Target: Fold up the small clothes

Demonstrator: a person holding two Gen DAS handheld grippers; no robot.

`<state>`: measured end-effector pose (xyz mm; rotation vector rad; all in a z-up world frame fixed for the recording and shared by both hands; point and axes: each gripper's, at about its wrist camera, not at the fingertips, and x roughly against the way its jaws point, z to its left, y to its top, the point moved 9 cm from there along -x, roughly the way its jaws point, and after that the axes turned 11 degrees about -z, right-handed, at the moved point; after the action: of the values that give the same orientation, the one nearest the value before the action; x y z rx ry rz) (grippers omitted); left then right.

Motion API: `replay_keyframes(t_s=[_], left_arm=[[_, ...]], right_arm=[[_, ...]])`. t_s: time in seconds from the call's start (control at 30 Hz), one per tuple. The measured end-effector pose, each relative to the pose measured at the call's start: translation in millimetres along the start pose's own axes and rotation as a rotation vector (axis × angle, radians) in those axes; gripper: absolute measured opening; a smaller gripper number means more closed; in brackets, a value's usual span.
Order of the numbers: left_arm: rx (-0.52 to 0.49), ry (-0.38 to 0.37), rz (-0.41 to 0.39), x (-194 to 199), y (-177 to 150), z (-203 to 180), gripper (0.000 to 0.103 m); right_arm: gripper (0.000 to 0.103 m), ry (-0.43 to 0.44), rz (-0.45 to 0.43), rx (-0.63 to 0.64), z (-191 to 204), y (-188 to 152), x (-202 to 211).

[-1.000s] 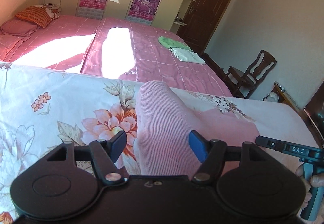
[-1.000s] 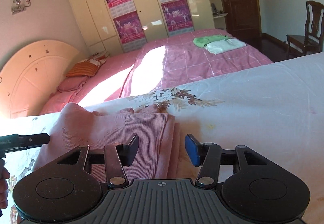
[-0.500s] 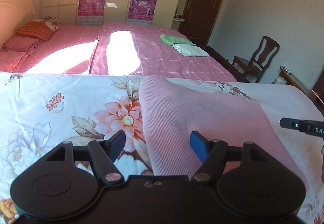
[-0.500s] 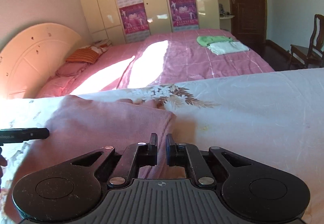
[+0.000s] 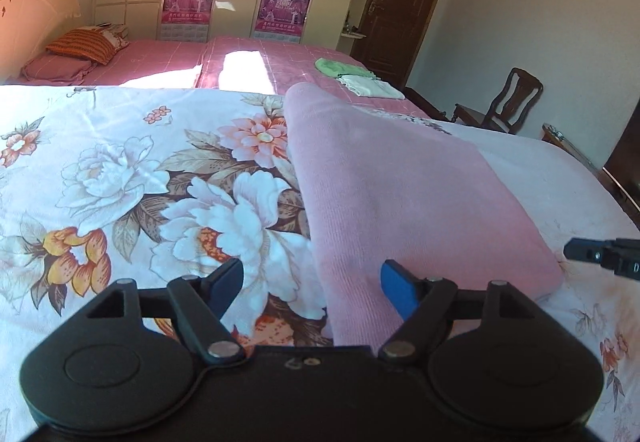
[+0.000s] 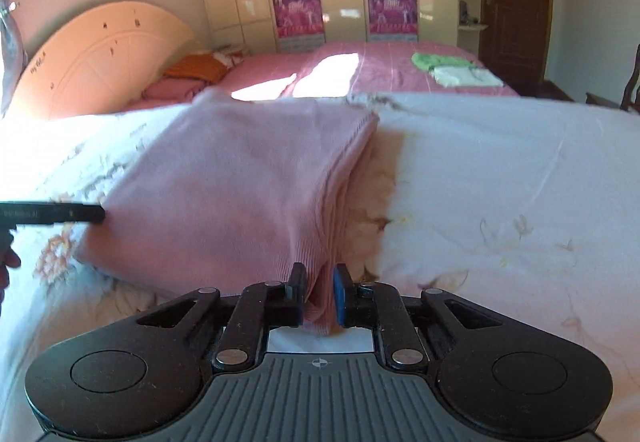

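A folded pink ribbed garment (image 5: pixel 400 194) lies on the floral bedspread (image 5: pixel 140 182). My left gripper (image 5: pixel 312 284) is open, its jaws straddling the garment's near left edge without gripping it. In the right wrist view the same pink garment (image 6: pixel 240 194) lies ahead. My right gripper (image 6: pixel 320 292) is shut on the garment's near right corner, with cloth pinched between the pads. The right gripper's tip also shows in the left wrist view (image 5: pixel 600 256), and the left gripper's tip shows at the left of the right wrist view (image 6: pixel 52 212).
A second bed with a pink cover (image 6: pixel 392 70) stands behind, carrying a folded green cloth (image 6: pixel 436 60) and a white one (image 6: pixel 468 76). Pillows (image 5: pixel 84 46) lie by the headboard. A wooden chair (image 5: pixel 504 102) and a dark door (image 5: pixel 404 2) are at the right.
My right gripper closed on the garment's corner and now holds it. Both grippers drew back, and the raised garment came down to lie flatter on the bedspread. The left gripper stayed open.
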<state>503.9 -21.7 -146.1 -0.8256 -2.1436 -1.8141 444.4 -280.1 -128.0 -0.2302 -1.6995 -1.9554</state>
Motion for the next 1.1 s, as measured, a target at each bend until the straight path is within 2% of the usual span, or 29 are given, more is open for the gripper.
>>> replay_keyframes(t_s=[0.07, 0.13, 0.17, 0.3, 0.47, 0.53, 0.6, 0.7, 0.73, 0.8, 0.83, 0.87, 0.9, 0.93, 1.1], left_arm=[[-0.016, 0.004, 0.034, -5.4, -7.3, -3.4, 0.077], [-0.025, 0.022, 0.09, -16.3, -22.8, -2.3, 0.078], [-0.031, 0.025, 0.083, -18.3, -25.6, -1.8, 0.079], [-0.05, 0.049, 0.082, -14.9, -24.9, -5.9, 0.079], [-0.051, 0.05, 0.081, -13.1, -27.3, -5.2, 0.08], [-0.054, 0.051, 0.081, -13.0, -27.8, -5.6, 0.08], [-0.061, 0.051, 0.083, -13.3, -28.2, -6.3, 0.08], [-0.078, 0.052, 0.09, -12.9, -27.8, -5.4, 0.083], [-0.089, 0.062, 0.093, -12.9, -27.5, -4.3, 0.087], [-0.084, 0.072, 0.092, -9.3, -21.7, -2.7, 0.088], [-0.077, 0.07, 0.071, -5.7, -16.5, -2.2, 0.087], [-0.064, 0.068, 0.044, -2.8, -9.3, -0.9, 0.087], [-0.048, 0.053, 0.028, -2.4, -3.0, 0.0, 0.087], [-0.03, 0.036, 0.015, -3.6, 3.3, 1.1, 0.086], [0.107, -0.085, 0.025, -32.7, 30.0, 4.4, 0.08]], right_arm=[[0.014, 0.001, -0.016, -0.005, 5.8, 3.6, -1.7], [0.014, -0.006, 0.067, 0.033, 10.5, -15.9, -19.9], [0.014, -0.032, 0.14, 0.066, 9.6, -32.9, -31.9], [0.013, -0.058, 0.127, 0.102, 17.2, -33.6, -33.9], [0.014, -0.066, 0.014, 0.059, 21.7, -9.4, -25.4], [0.014, -0.079, 0.044, 0.073, 21.4, -14.8, -36.6], [0.013, -0.103, 0.142, 0.153, 20.6, -39.1, -54.1], [0.014, -0.097, 0.138, 0.141, 21.1, -32.7, -49.4], [0.014, -0.094, 0.133, 0.121, 19.1, -30.1, -47.2], [0.015, -0.09, 0.084, 0.043, 10.4, -21.0, -36.7], [0.02, -0.085, 0.061, -0.004, 4.8, -16.3, -31.5], [0.031, -0.089, 0.044, -0.055, -3.0, -11.9, -28.1], [0.065, -0.086, 0.029, -0.119, -11.0, -7.4, -25.7], [0.072, -0.062, 0.024, -0.182, -18.5, -3.9, -25.8], [0.072, 0.039, 0.045, -0.41, -46.8, 12.3, -46.4]])
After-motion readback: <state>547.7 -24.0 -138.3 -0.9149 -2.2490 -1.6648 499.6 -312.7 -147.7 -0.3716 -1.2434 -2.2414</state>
